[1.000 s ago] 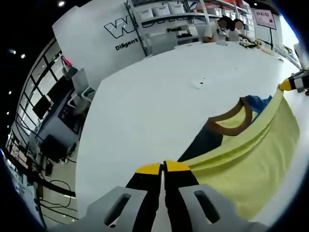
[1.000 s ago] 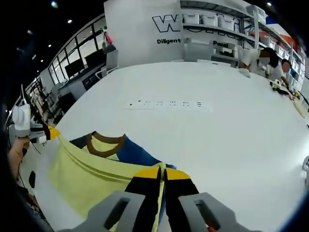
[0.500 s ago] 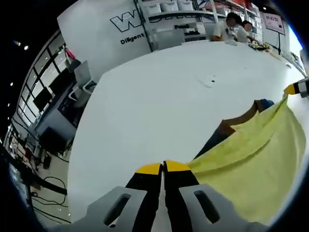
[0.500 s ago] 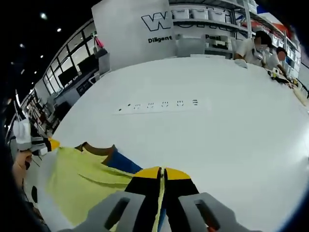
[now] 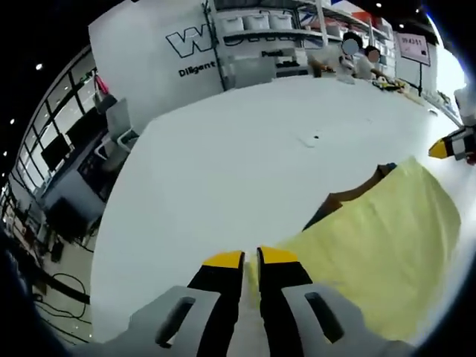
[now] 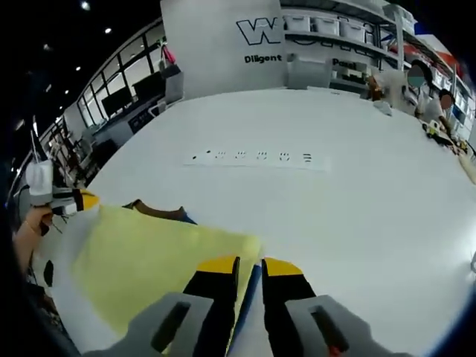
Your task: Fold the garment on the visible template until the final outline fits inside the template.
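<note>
Now a yellow garment (image 5: pixel 379 245) is seen spread flat on the white counter (image 5: pixel 223 163), its upper layer smooth and nearly rectangular. In the left gripper view the cloth lies from 3 o'clock down to 5 o'clock, with a brown collar (image 5: pixel 349 196) and a sliver of blue fabric (image 5: pixel 390 167) peeping out along its far edge. The left claw (image 5: pixel 250 259) rises at 6 o'clock, its yellow-tipped jaws parted by a narrow gap, and the near corner of the garment is seen just beside the tips; whether cloth is pinched between them cannot be told. At 3 o'clock in that view the right claw (image 5: pixel 448 146) is seen at the far corner of the cloth, just off its edge.

In the right gripper view the garment (image 6: pixel 156 260) lies from 8 o'clock to 6 o'clock, its corner close to the right claw (image 6: pixel 250 263), whose jaws stand slightly apart with a thin dark slit between them. A strip of blue fabric (image 6: pixel 247 301) is seen between the jaws lower down. The brown collar (image 6: pixel 158 211) shows at the far edge of the cloth. At 9 o'clock the left claw (image 6: pixel 77 200) is held by a hand (image 6: pixel 33 223) at the opposite corner.

A row of small dark marks (image 6: pixel 253 156) is printed across the counter beyond the garment. Seated people (image 6: pixel 420 85) are seen at the far end near 2 o'clock, before shelving (image 6: pixel 335 30) and a wall sign (image 6: pixel 260 33).
</note>
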Demonstrator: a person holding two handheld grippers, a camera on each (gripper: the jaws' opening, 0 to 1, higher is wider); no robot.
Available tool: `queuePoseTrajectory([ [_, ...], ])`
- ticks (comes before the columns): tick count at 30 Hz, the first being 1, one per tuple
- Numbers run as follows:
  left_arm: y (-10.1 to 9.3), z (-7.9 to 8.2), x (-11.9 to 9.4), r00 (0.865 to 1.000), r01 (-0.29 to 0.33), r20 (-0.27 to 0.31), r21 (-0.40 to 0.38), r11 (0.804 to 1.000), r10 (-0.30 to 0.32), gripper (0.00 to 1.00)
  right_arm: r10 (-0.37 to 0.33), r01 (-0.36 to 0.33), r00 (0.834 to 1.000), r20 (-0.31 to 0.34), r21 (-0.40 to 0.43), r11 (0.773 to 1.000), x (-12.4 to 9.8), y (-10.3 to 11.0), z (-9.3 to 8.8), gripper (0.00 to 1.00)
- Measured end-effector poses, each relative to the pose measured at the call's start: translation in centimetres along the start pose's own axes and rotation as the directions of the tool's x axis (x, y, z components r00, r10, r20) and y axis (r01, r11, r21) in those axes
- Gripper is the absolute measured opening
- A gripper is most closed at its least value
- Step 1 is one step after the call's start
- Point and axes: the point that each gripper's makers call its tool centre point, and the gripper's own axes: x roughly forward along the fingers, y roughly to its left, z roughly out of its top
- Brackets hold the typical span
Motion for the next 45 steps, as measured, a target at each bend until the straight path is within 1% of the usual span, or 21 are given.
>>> queuePoseTrajectory([
  [1, -0.1, 0.0, -0.2, 1.000, 0.010, 0.013, -0.012, 1.000, -0.010, 0.21, 0.015, -0.014, 1.000, 0.008, -0.003, 1.000, -0.3, 0.4, -0.1, 0.13],
  [2, -0.5, -0.3, -0.7, 0.999, 0.034, 0.009, -0.032, 0.999, -0.033, 0.25, 0.020, -0.020, 1.000, 0.009, -0.006, 1.000, -0.5, 0.7, -0.2, 0.15],
  [4, -0.6, -0.8, -1.1, 0.999, 0.049, -0.006, -0.041, 0.998, -0.050, 0.30, 0.026, -0.026, 1.000, 0.007, -0.014, 1.000, -0.8, 1.0, -0.4, 0.21],
  [7, -0.6, -1.2, -1.6, 0.999, 0.045, -0.016, -0.041, 0.998, -0.045, 0.35, 0.031, -0.031, 1.000, 0.001, -0.021, 0.999, -1.1, 1.3, -0.8, 0.28],
  [10, -0.6, -1.5, -2.2, 0.999, 0.042, -0.013, -0.027, 0.999, -0.042, 0.35, 0.037, -0.037, 0.999, -0.004, -0.023, 0.999, -1.4, 1.5, -1.1, 0.35],
  [13, -1.8, -2.9, -4.4, 0.996, 0.088, 0.002, -0.067, 0.994, -0.088, 0.40, 0.077, -0.077, 0.997, -0.016, 0.003, 0.997, -3.0, 2.9, -3.3, 0.39],
  [14, -1.9, -3.4, -4.7, 0.996, 0.086, -0.006, -0.060, 0.994, -0.087, 0.42, 0.079, -0.079, 0.997, -0.018, 0.007, 0.997, -3.3, 3.1, -3.6, 0.40],
  [16, -2.1, -3.8, -5.1, 0.996, 0.089, -0.010, -0.059, 0.994, -0.090, 0.44, 0.080, -0.080, 0.996, -0.027, 0.010, 0.997, -3.7, 3.3, -4.2, 0.44],
  [20, -2.6, -4.6, -5.8, 0.993, 0.112, -0.014, -0.106, 0.988, -0.114, 0.53, 0.096, -0.096, 0.993, -0.062, -0.002, 0.995, -4.5, 3.8, -5.9, 0.51],
  [25, -2.8, -5.2, -6.4, 0.992, 0.115, -0.033, -0.102, 0.988, -0.119, 0.57, 0.111, -0.113, 0.990, -0.081, -0.018, 0.993, -5.1, 4.1, -6.8, 0.58],
  [26, -2.9, -5.2, -6.6, 0.992, 0.116, -0.028, -0.119, 0.986, -0.120, 0.60, 0.116, -0.118, 0.990, -0.085, -0.018, 0.993, -5.3, 4.3, -7.1, 0.60],
  [27, -3.6, -5.2, -7.0, 0.989, 0.146, -0.011, -0.166, 0.975, -0.150, 0.64, 0.126, -0.129, 0.987, -0.100, -0.020, 0.991, -5.3, 4.4, -7.5, 0.62],
  [29, -4.0, -5.6, -7.4, 0.986, 0.158, -0.021, -0.205, 0.966, -0.165, 0.71, 0.140, -0.142, 0.982, -0.126, -0.012, 0.990, -5.4, 4.6, -8.2, 0.64],
  [30, -4.2, -5.9, -7.5, 0.984, 0.167, -0.025, -0.201, 0.965, -0.176, 0.73, 0.147, -0.149, 0.979, -0.144, -0.006, 0.989, -5.5, 4.7, -8.8, 0.65],
  [33, -4.6, -6.7, -8.0, 0.981, 0.177, -0.038, -0.200, 0.964, -0.188, 0.70, 0.144, -0.150, 0.976, -0.160, -0.023, 0.988, -5.8, 4.8, -9.8, 0.65],
  [35, -4.5, -7.2, -8.2, 0.980, 0.173, -0.056, -0.219, 0.960, -0.190, 0.68, 0.143, -0.149, 0.976, -0.167, -0.025, 0.989, -5.9, 4.7, -10.1, 0.65],
  [37, -4.5, -7.5, -8.4, 0.981, 0.173, -0.051, -0.219, 0.960, -0.188, 0.68, 0.139, -0.145, 0.974, -0.180, -0.019, 0.989, -5.9, 4.5, -10.6, 0.64],
  [39, -4.6, -8.5, -8.7, 0.980, 0.164, -0.082, -0.195, 0.967, -0.183, 0.66, 0.141, -0.146, 0.972, -0.187, -0.014, 0.989, -6.1, 4.5, -11.2, 0.62],
  [41, -4.5, -9.2, -8.9, 0.980, 0.149, -0.099, -0.196, 0.969, -0.171, 0.63, 0.141, -0.146, 0.970, -0.199, -0.011, 0.989, -6.2, 4.5, -11.7, 0.61],
  [43, -4.5, -9.9, -9.0, 0.979, 0.143, -0.108, -0.226, 0.963, -0.171, 0.59, 0.135, -0.139, 0.971, -0.198, -0.007, 0.990, -6.2, 4.4, -11.9, 0.60],
  [45, -4.9, -10.7, -9.2, 0.975, 0.150, -0.117, -0.273, 0.950, -0.188, 0.55, 0.134, -0.137, 0.971, -0.199, -0.003, 0.991, -6.3, 4.4, -12.1, 0.59],
])
